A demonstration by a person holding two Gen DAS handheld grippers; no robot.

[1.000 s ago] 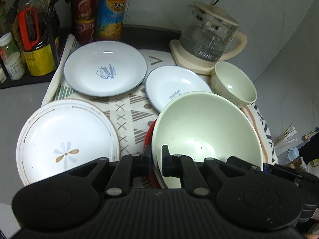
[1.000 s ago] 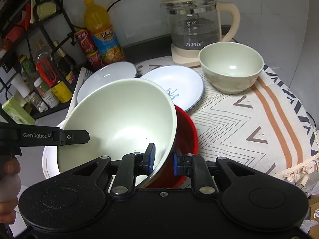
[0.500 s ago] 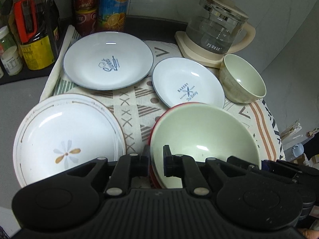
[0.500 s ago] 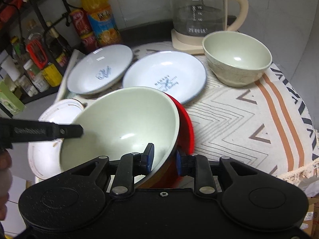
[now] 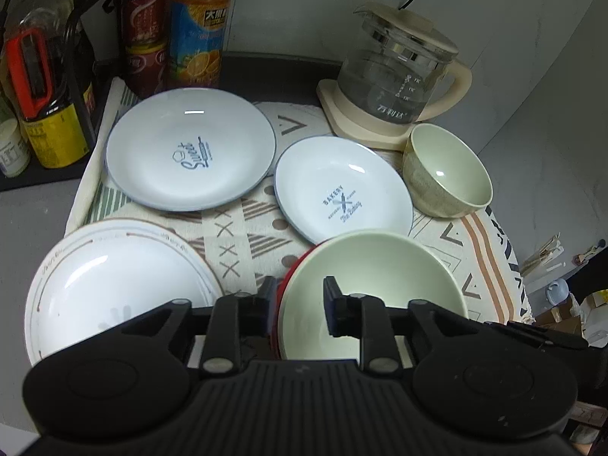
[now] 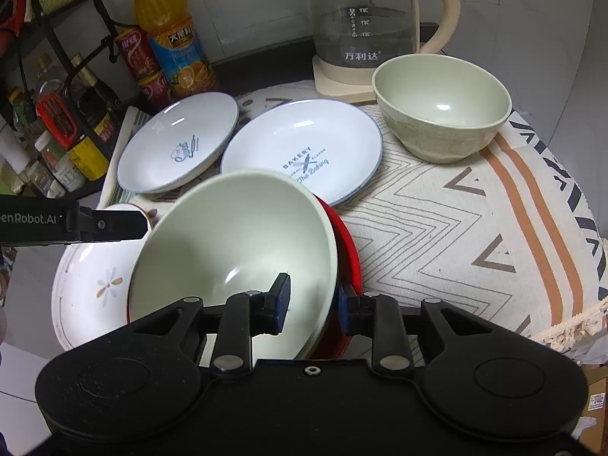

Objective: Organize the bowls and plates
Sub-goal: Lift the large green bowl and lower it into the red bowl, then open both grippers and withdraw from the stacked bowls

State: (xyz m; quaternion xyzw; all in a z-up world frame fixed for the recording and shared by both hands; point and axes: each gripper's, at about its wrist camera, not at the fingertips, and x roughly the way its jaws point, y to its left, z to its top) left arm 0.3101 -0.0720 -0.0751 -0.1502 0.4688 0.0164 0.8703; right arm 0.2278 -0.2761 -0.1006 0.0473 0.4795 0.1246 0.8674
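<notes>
From my remote seat, my own gripper housings block the near rims of the green bowl point(image 6: 235, 235) and the flower plate point(image 5: 114, 285). The red bowl point(image 6: 347, 250) beneath shows only as a sliver. The kettle point(image 6: 364, 22) lid is cropped.

Matte black gripper point(image 6: 313, 306) bodies, silver screws, blue-padded fingertips, white "GenRobot.AI" lettering.

Big bowl point(image 6: 235, 243) in dish point(image 6: 347, 250) – plates behind, kettle point(image 6: 364, 19) at back w/ small bowl point(image 6: 440, 114).
</notes>
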